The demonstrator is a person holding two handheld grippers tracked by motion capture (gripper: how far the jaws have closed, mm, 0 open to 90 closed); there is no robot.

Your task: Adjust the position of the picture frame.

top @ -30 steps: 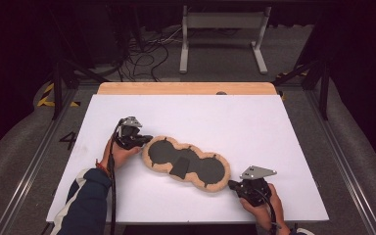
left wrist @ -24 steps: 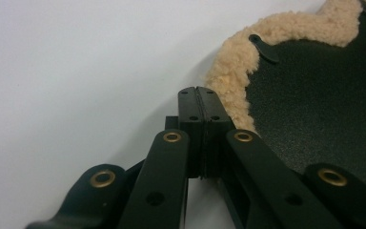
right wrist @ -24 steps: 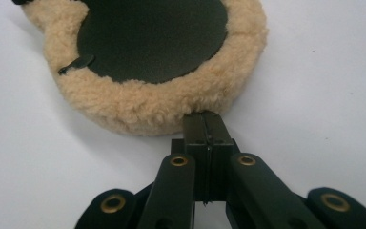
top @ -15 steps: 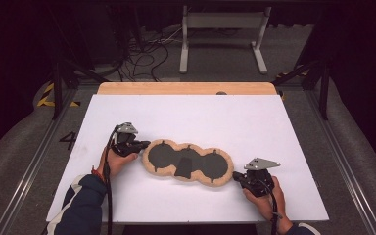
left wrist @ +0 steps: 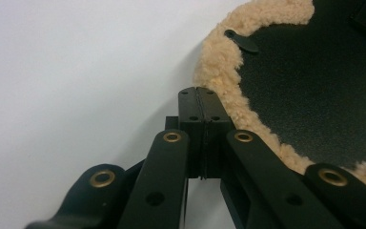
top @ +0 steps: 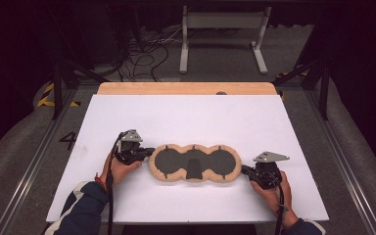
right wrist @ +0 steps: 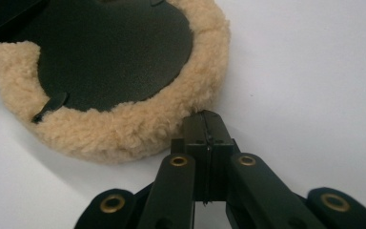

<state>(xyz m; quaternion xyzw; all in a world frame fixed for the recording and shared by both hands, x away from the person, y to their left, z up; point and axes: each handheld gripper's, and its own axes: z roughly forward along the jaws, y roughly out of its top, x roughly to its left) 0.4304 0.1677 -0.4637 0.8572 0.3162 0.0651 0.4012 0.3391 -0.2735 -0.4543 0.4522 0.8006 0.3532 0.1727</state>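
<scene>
The left gripper [top: 149,151] and right gripper [top: 245,171], jaws pressed together and level, each meet one end of the fleece-edged black pad [top: 194,163] lying mid-sheet on the white table [top: 191,117]. Whether any fleece is pinched is unclear.

The left gripper [left wrist: 201,93] is seen from behind, its two black jaws pressed flat together with nothing between them. Their tips are placed against the tan fleece rim [left wrist: 221,71] of a dark pad [left wrist: 310,95] lying on the white worktop [left wrist: 76,71]. A small black tab [left wrist: 241,40] is seen lapping over the fleece at the pad's edge.
</scene>
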